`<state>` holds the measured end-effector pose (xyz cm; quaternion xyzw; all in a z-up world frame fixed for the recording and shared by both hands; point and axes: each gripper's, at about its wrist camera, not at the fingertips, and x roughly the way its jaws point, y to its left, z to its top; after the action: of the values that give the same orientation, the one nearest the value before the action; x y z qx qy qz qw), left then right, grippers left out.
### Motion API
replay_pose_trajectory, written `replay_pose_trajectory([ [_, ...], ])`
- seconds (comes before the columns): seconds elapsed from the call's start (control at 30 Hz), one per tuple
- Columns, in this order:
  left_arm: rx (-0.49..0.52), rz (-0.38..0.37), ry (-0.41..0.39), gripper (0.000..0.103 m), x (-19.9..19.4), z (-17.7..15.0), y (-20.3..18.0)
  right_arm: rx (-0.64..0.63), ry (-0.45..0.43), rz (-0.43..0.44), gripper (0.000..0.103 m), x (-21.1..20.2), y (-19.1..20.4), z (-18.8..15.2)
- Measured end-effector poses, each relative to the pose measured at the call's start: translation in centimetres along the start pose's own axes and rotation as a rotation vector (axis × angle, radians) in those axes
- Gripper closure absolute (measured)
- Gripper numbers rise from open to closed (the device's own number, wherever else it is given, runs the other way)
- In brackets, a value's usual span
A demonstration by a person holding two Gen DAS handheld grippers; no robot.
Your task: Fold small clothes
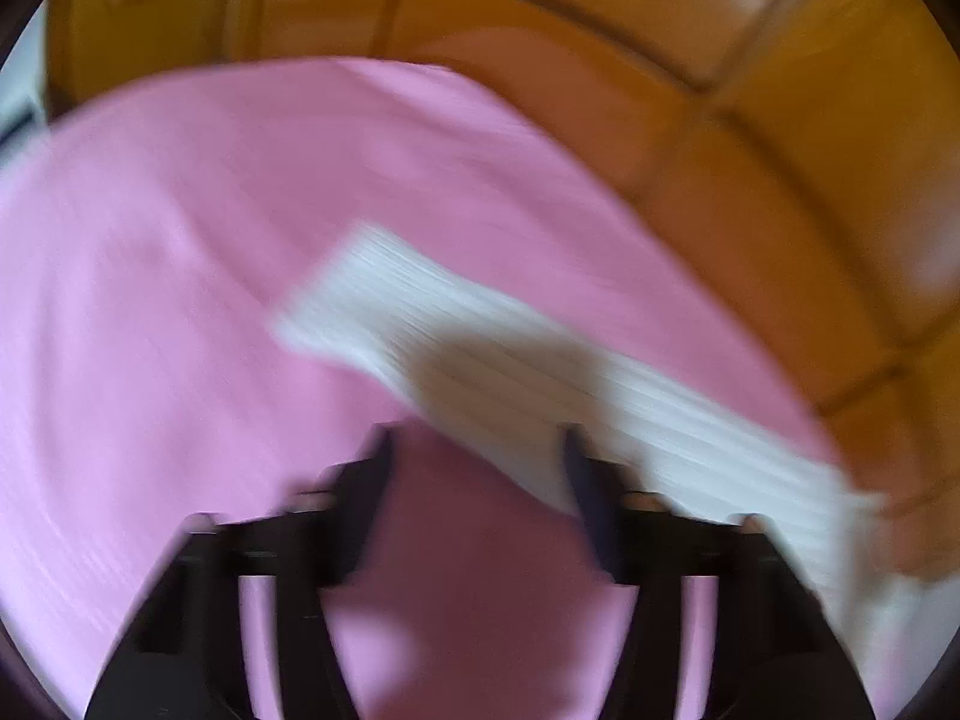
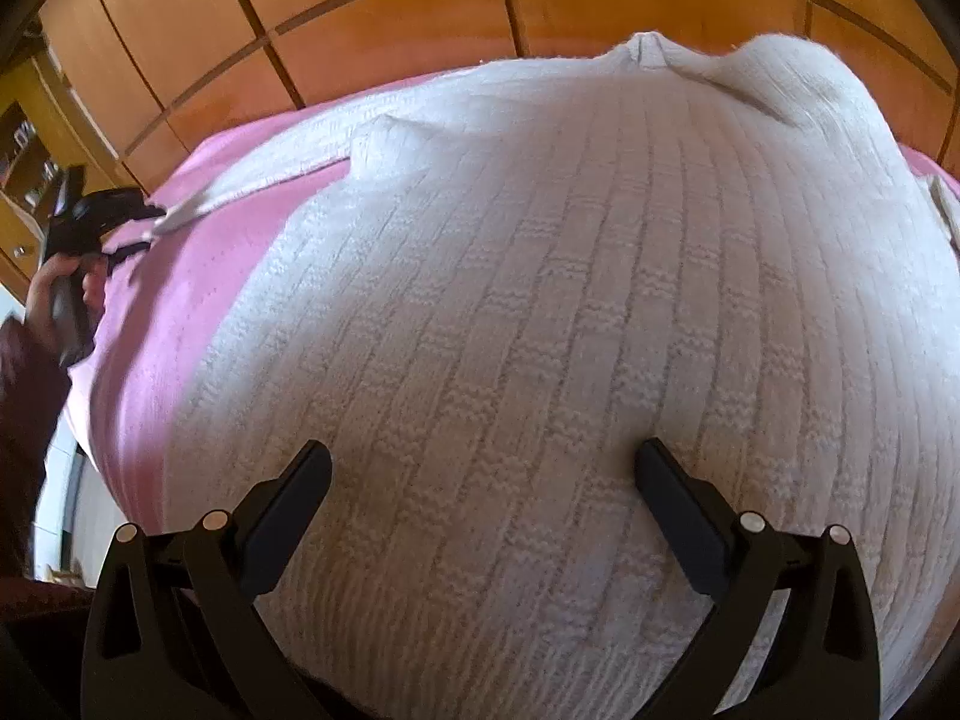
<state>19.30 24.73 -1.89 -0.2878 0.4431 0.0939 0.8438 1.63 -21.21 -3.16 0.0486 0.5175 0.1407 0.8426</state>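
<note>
A white ribbed knit sweater (image 2: 570, 312) lies spread on a pink bedsheet (image 2: 198, 276), filling most of the right wrist view; no label or writing can be read on it. The right gripper (image 2: 483, 468) stands wide just over the knit, gripping nothing. In the blurred left wrist view, the left gripper (image 1: 477, 438) stands apart and empty, a sleeve (image 1: 456, 330) running from centre to lower right. Wooden panels (image 2: 390, 18) cross the top.

One white knitted sweater (image 2: 540, 312), its one sleeve (image 1: 480, 360) at centre frame in the left view. One pink bedspread (image 1: 180, 240). Two black grippers: left gripper (image 1: 474, 444), right gripper (image 2: 483, 468). One hand (image 2: 48, 282), left edge. One wooden panelled wall (image 2: 390, 12) across the top.
</note>
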Motion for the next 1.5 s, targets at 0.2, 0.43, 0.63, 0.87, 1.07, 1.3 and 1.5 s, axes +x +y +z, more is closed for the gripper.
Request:
replay_pose_trajectory([
  [0.2, 0.229, -0.267, 0.153, 0.042, -4.4, -9.2, -5.2, 0.087, -0.045, -0.023, 0.009, -3.1, -4.1, 0.1],
  [0.43, 0.353, -0.447, 0.366, 0.042, -6.7, -19.9, -7.5, 0.35, -0.134, -0.274, 0.009, -10.2, -16.1, -3.7],
  [0.63, 0.362, -0.445, 0.41, 0.098, -5.7, -21.4, -8.5, 0.497, -0.071, -0.207, 0.031, -11.1, -20.7, -7.9],
  [0.87, 0.396, -0.439, 0.349, 0.1, -8.9, -22.3, -8.1, 0.382, -0.105, -0.128, 0.094, -12.5, -17.2, -7.4],
  [1.07, 0.456, -0.415, 0.412, 0.101, -11.1, -25.7, -7.6, 0.328, -0.103, -0.15, 0.097, -14.8, -17.3, -8.8],
  [1.3, 0.486, -0.329, 0.332, 0.095, -11.3, -23.4, -9.0, 0.389, -0.091, -0.204, 0.079, -14.1, -19.3, -9.2],
  [1.5, 0.499, -0.289, 0.19, 0.053, -10.6, -20.3, -13.1, 0.352, -0.247, -0.423, 0.05, -14.5, -22.6, -3.7],
])
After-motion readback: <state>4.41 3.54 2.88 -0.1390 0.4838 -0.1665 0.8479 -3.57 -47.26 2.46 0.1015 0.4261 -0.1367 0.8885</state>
